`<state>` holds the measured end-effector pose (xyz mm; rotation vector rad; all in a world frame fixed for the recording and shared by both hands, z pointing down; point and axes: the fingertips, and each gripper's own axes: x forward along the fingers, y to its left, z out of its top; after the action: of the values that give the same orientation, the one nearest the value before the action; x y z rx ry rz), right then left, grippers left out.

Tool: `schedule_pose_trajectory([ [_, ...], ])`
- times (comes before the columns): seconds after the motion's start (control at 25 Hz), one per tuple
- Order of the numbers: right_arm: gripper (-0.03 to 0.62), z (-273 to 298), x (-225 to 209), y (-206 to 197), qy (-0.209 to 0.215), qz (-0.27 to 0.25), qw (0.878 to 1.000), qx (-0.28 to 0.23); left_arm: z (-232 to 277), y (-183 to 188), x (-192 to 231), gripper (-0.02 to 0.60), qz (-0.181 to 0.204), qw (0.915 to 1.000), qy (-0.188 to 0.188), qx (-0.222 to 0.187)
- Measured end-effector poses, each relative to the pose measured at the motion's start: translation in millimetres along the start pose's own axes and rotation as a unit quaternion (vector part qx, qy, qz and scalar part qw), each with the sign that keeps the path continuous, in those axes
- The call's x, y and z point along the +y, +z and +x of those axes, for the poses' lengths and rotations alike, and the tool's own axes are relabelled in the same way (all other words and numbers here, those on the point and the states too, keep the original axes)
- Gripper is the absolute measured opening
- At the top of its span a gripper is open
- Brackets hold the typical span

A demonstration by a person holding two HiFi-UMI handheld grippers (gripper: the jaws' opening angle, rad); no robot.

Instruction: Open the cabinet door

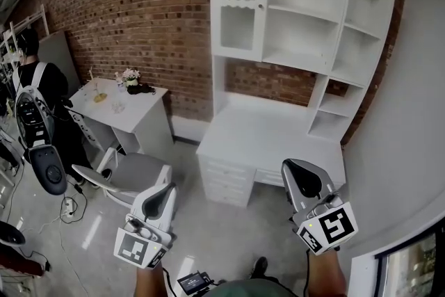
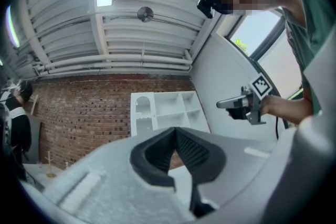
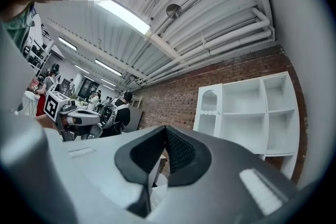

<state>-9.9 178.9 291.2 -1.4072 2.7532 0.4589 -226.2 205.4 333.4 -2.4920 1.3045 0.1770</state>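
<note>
A white desk (image 1: 278,135) with a shelf hutch stands against the brick wall. The cabinet door (image 1: 238,3), white with an arched glass pane and a small knob on its right edge, is closed at the hutch's upper left. It also shows far off as the door (image 2: 143,113) in the left gripper view and the door (image 3: 209,110) in the right gripper view. My left gripper (image 1: 165,193) and right gripper (image 1: 303,176) hover low in front of the desk, well short of the door. Both have their black pads together and hold nothing.
A small white table (image 1: 149,115) with flowers (image 1: 131,76) stands to the left, with a grey chair (image 1: 135,174) beside it. A person (image 1: 35,90) with a backpack stands at far left. A white wall (image 1: 410,115) bounds the right. Drawers (image 1: 226,181) sit under the desk's left half.
</note>
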Motion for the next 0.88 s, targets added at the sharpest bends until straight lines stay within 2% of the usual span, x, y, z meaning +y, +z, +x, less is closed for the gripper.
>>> schedule_pose_trajectory([
  [0.28,0.006,21,-26,-11,0.018,0.007,1.000,-0.010,28,-7,4,0.002,0.012,0.9998,0.011,0.012],
  [0.64,0.006,46,-85,-32,0.040,0.019,0.999,-0.023,86,-23,-1,0.002,0.020,0.9991,0.028,0.024],
  [0.88,0.006,60,-126,-54,0.071,0.022,0.997,-0.022,120,-39,-14,0.002,0.013,0.9975,0.063,0.028],
])
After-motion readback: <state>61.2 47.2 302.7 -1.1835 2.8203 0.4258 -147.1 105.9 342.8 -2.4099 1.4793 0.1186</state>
